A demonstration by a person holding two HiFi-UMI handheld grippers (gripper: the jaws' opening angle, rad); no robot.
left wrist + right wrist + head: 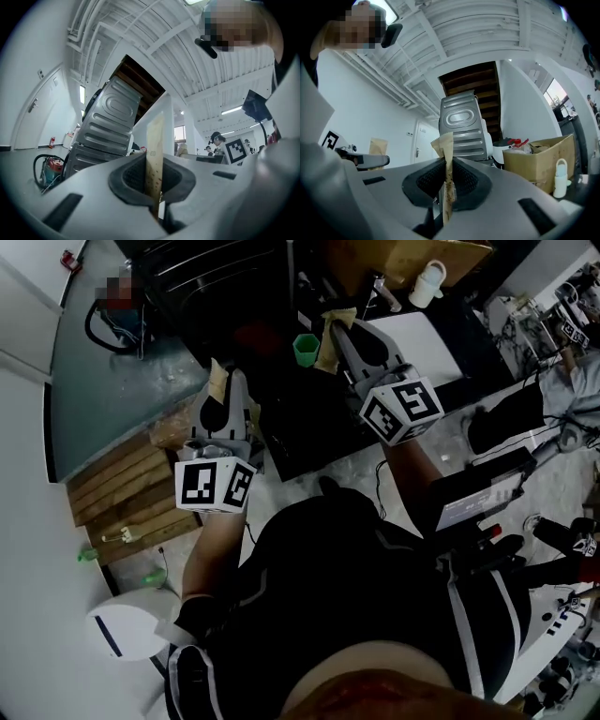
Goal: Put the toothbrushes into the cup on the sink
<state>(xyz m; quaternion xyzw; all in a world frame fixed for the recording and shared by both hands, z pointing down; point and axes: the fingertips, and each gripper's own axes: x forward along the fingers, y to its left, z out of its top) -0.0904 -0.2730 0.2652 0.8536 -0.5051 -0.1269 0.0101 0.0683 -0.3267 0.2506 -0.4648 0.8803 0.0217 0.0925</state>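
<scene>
**A:** Left tongs (153, 183), what've they got?

**B:** Clamped tight on a tan paper-wrapped toothbrush (155, 145), upright btwn the pads.

**A:** And the right tongs (446, 180)?

**B:** Same. Closed on a second wrapped toothbrush (446, 157), top end crumpled.

**A:** Cup?

**B:** Green cup (306, 349) stands upright on the dark surface (281, 381), just beside the right packet's tip and well apart from the left one. Both brushes are held in the air, neither in the cup.
</scene>
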